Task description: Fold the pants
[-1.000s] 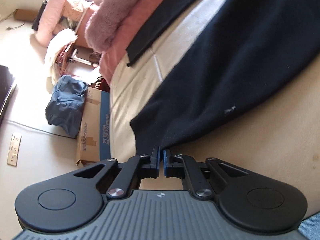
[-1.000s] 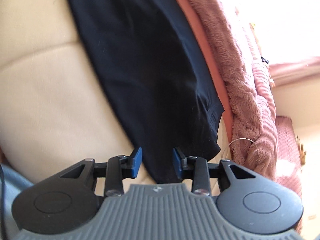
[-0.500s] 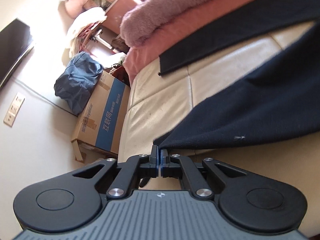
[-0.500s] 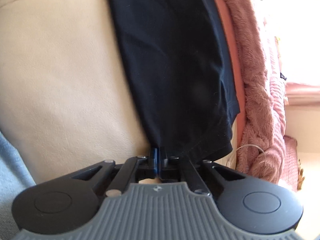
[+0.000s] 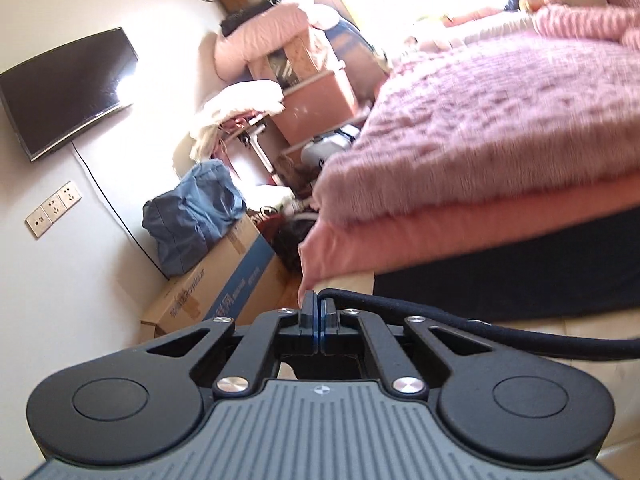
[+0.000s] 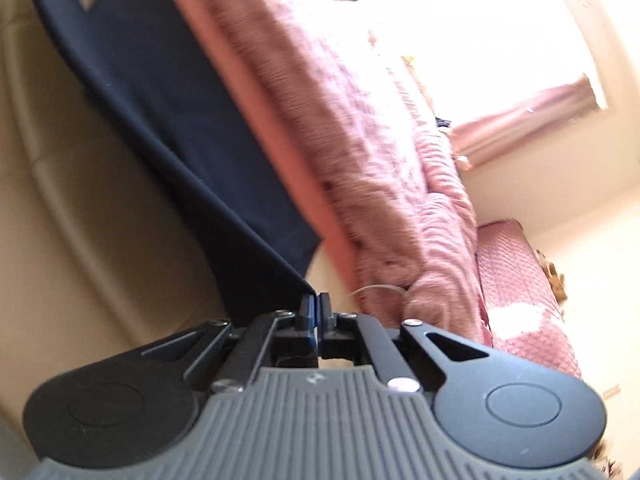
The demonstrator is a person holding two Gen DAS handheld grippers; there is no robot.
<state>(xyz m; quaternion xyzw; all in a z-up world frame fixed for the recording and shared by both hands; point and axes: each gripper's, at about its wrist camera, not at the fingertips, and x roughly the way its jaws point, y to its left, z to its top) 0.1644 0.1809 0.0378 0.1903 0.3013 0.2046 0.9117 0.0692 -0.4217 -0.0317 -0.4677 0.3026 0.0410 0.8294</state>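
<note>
The dark navy pants [image 6: 168,120] lie on a cream leather surface [image 6: 80,216] beside pink bedding. My right gripper [image 6: 315,304] is shut on a corner of the pants, and the cloth stretches up and left from it. My left gripper [image 5: 319,304] is shut on another edge of the pants [image 5: 500,336], which runs off to the right as a thick dark fold. More of the pants [image 5: 520,272] lies flat behind that fold, under the pink bedding's edge.
A fluffy pink blanket [image 5: 500,120] over a salmon sheet [image 5: 440,236] lies along the pants. A cardboard box [image 5: 216,288], a blue bag [image 5: 192,220], clutter and a wall TV [image 5: 68,92] stand at the left. A pink patterned cover [image 6: 520,292] is at the right.
Both grippers have lifted with the pants held and swung up, so the room comes into view. The right gripper closed on the pants corner about a second ago.
</note>
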